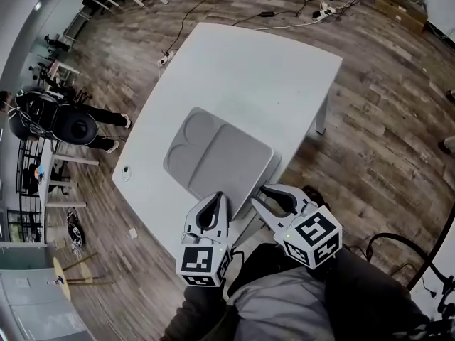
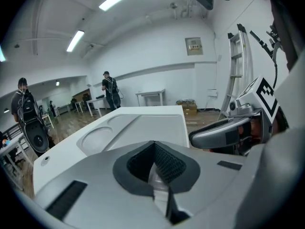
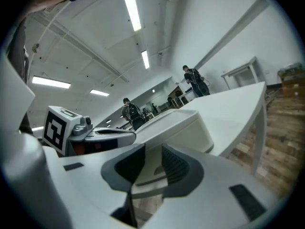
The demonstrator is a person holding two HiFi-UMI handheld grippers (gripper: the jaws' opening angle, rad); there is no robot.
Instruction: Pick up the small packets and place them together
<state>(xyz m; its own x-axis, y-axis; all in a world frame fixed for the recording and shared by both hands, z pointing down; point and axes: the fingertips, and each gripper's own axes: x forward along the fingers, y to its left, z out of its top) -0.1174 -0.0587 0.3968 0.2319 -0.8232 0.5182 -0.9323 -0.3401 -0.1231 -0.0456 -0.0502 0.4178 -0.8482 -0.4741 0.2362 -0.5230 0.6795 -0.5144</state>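
1. Task goods, small packets: none can be made out in any view, so their place cannot be told.
2. The tray (image 1: 234, 158): grey, matt and moulded, with rounded corners. It has a round recess (image 1: 193, 128) at its 10 o'clock end and one broad rectangular recess beside that. It lies at the centre of the head view, on the table and near the table's 5 o'clock edge.
3. The table (image 1: 249, 69): white and smooth, with rounded corners. One white leg (image 1: 321, 119) shows at 3 o'clock; the other legs are hidden under the top.
4. The left claw (image 1: 217, 197): at 6 o'clock in the head view, just short of the tray. Its jaws are together, tips meeting. The pads (image 2: 167, 163) are dark and ribbed.
5. The right claw (image 1: 264, 195): just beside the left one, at its 3 o'clock. The jaws stand slightly apart with nothing between them, and pale table surface shows through the gap. The ribbed pads (image 3: 176, 168) touch nothing.
6. The floor (image 1: 384, 119): brown wood planks, with cables (image 1: 284, 13) at 12 o'clock.
7. A person (image 1: 64, 123): at 9 o'clock, in dark clothing, small and distorted.
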